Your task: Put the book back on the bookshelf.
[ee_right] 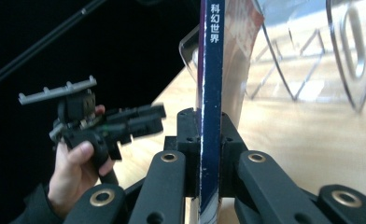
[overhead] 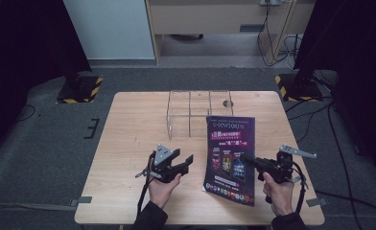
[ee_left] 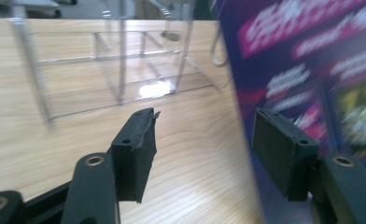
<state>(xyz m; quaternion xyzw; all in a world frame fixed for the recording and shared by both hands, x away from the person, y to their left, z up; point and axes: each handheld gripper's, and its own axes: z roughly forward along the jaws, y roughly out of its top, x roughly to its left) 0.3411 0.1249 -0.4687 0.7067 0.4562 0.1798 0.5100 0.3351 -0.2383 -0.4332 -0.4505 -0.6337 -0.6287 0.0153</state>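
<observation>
Overhead, the magazine (overhead: 230, 154) appears as a purple cover standing tilted on the table (overhead: 128, 129), its top edge near the clear rack (overhead: 199, 112) and its right edge pinched by the right gripper (overhead: 247, 159). That gripper's own view adds what the high view cannot: both jaws press tight on the magazine's dark blue spine (ee_right: 210, 88), which runs straight up and carries white characters. It also shows the left gripper (ee_right: 160, 114) off to the side, held in a hand (ee_right: 76, 175). From the left gripper's view, the jaws stand spread with bare table between them, and the magazine's cover (ee_left: 312, 70) rises close behind the right-hand pad (ee_left: 284, 154), blurred so its print cannot be read. The rack (ee_left: 120, 60) is cut off at the top there. Seen from above, the left gripper (overhead: 183, 163) sits just left of the magazine, apart from it.
</observation>
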